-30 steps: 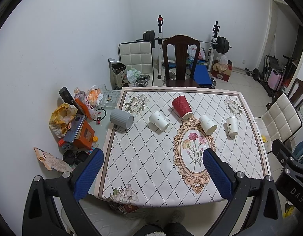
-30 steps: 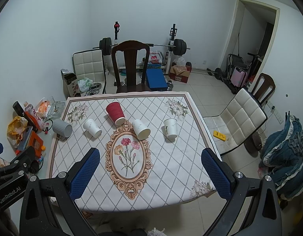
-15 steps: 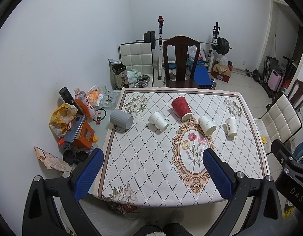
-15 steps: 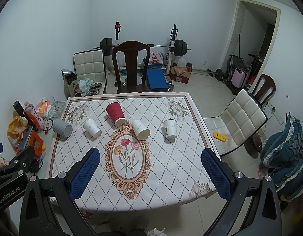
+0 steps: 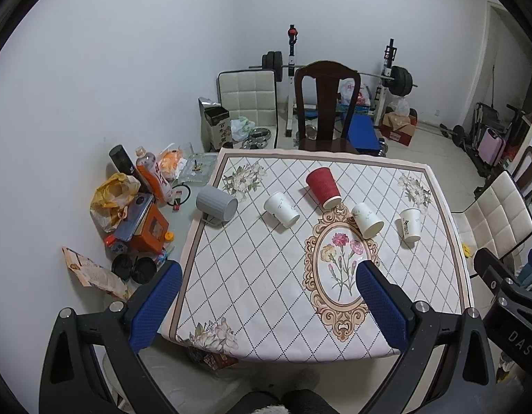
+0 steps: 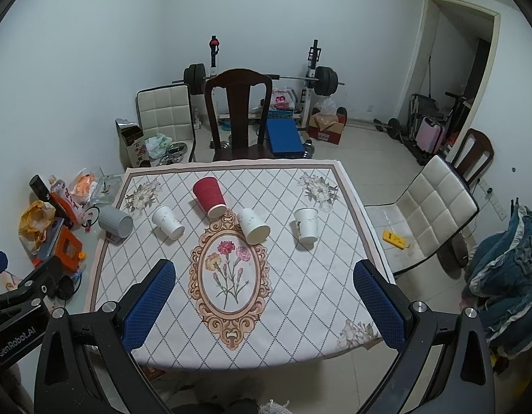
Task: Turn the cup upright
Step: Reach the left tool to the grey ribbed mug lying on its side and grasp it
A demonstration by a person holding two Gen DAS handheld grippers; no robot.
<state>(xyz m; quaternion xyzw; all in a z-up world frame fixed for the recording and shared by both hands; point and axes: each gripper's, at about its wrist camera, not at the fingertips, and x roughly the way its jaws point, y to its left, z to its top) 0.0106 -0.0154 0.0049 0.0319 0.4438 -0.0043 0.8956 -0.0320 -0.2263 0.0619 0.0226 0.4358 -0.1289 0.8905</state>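
Several cups lie on their sides in a row across the far half of the table [image 5: 252, 296]: a grey mug [image 5: 216, 203] at the left edge, a white paper cup [image 5: 281, 208], a red paper cup [image 5: 323, 188], a white cup [image 5: 367, 219] and a white printed cup [image 5: 410, 224]. The right wrist view shows the same row: grey mug [image 6: 115, 221], white cup [image 6: 168, 222], red cup [image 6: 209, 196], white cup [image 6: 254, 226], printed cup [image 6: 306, 225]. My left gripper [image 5: 267, 307] and right gripper [image 6: 262, 307] are open and empty, high above the table's near edge.
A dark wooden chair [image 5: 326, 103] stands at the table's far side and a white padded chair [image 6: 426, 207] at its right. Clutter of bottles, bags and boxes [image 5: 135, 200] fills the table's left strip. A weight bench and barbell [image 6: 259, 79] stand by the back wall.
Both grippers have drifted slightly; the table sits a little lower and closer in both views. The cups have not moved and both grippers stay open.
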